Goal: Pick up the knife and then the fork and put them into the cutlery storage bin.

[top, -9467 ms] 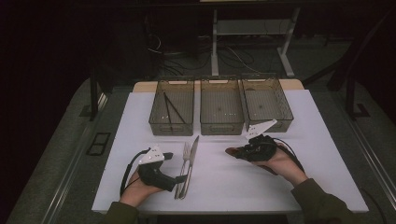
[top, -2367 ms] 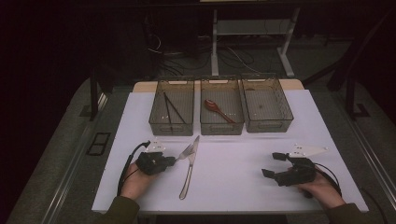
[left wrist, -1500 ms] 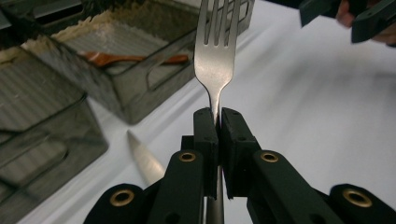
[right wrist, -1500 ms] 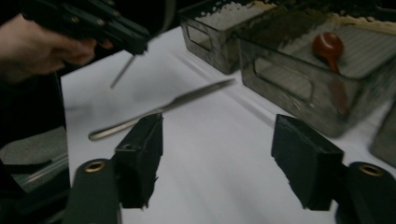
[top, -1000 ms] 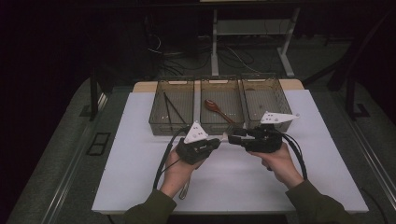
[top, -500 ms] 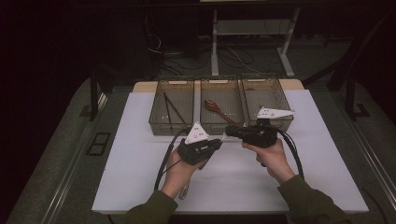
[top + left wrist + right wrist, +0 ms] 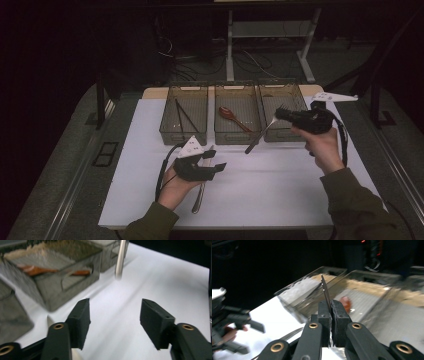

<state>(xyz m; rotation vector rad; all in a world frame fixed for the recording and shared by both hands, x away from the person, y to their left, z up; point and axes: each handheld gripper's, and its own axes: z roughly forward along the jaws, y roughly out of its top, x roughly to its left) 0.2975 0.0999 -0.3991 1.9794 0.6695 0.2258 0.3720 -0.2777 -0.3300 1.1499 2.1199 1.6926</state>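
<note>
right tongs (image 7: 331, 315): pinching slim silver metal fork (image 7: 260, 136), held over white bench (image 7: 280, 190)
left tongs (image 7: 113, 320): spread, empty
red spoon (image 7: 232, 116): in middle clear bin (image 7: 239, 137)

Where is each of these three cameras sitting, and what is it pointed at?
High view: above the person's side, facing forward and down on the table; forearms and both tongs show.
Left gripper view: rides the left tongs, facing the middle tray; its open jaws show.
Right gripper view: rides the right tongs, facing the trays; its jaws clamp a fork.
Shared: the fork and the red spoon appear in all three.
</note>
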